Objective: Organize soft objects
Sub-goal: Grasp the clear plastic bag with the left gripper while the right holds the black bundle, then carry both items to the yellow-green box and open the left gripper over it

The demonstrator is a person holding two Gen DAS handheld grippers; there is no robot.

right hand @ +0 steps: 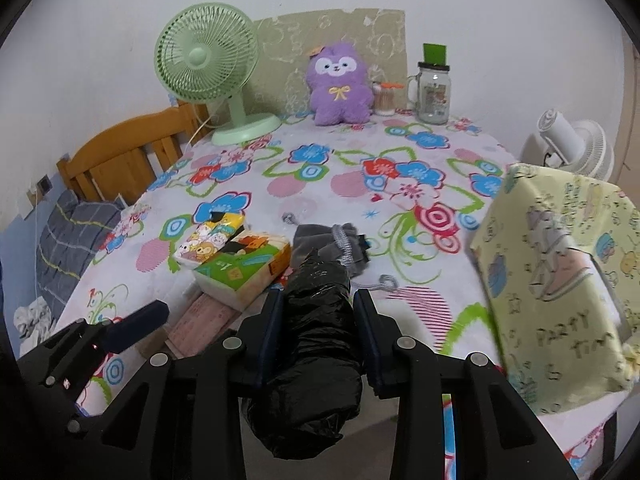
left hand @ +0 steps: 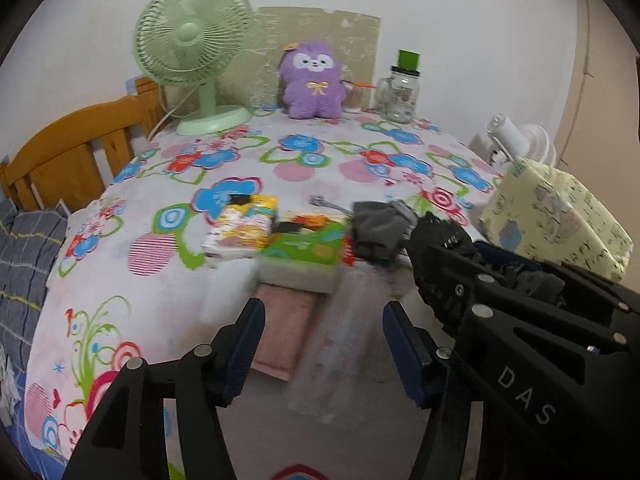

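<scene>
In the left wrist view, the left claw [left hand: 322,350] is open and empty above the bench [left hand: 168,320]. In the right wrist view, the right claw [right hand: 316,336] grips a black plastic bundle [right hand: 312,344]; it probably goes next into the yellow box [right hand: 560,280] nearby.

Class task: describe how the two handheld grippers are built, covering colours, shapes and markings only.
The left gripper and right gripper share black angular plastic frames with cut-out slots, round silver rivets, and flat dark blue pads on their fingers. White letters "DAS" mark the right gripper's side.
</scene>
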